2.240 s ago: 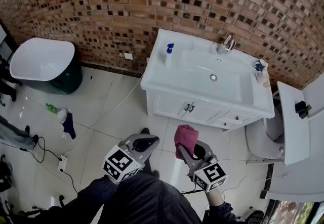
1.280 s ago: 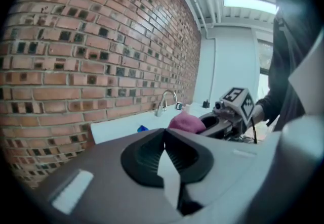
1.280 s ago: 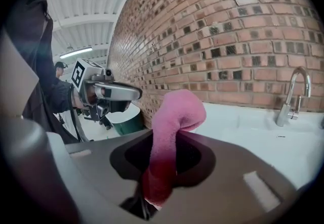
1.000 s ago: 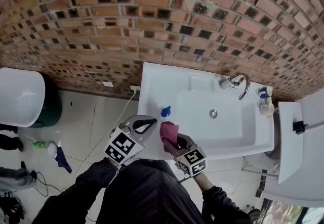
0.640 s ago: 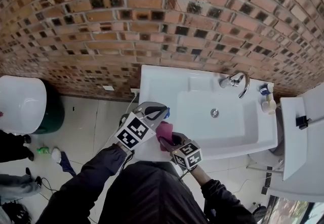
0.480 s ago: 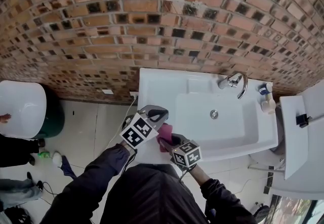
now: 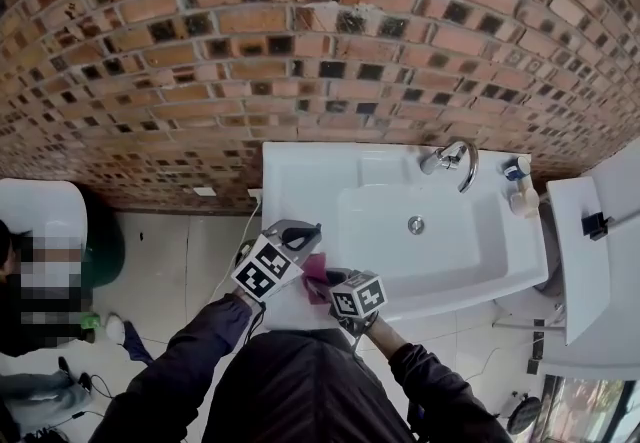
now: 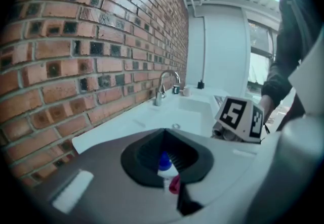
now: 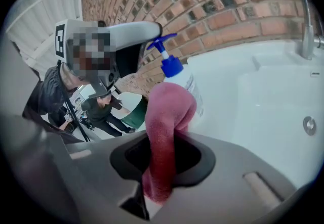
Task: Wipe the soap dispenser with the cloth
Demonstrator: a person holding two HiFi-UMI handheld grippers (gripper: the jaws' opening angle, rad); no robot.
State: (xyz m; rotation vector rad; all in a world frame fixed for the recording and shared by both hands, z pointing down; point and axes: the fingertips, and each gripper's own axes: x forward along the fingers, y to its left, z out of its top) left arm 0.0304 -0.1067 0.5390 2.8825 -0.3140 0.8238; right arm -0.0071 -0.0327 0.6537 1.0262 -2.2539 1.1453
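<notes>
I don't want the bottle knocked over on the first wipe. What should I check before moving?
1. Cloth clamped in the right gripper: ok. The jaws are shut on it and a folded wad sticks out past them.
2. Cloth against the soap dispenser: cannot tell. The right gripper view shows it overlapping the bottle below the pump, but contact is unclear.
3. Dispenser upright on the sink counter: ok.
4. Left gripper steadying the dispenser: not ok. Its jaws are shut and empty, up near the pump.
5. Dispenser clear of the counter edge: cannot tell. In the head view the grippers cover it.
</notes>
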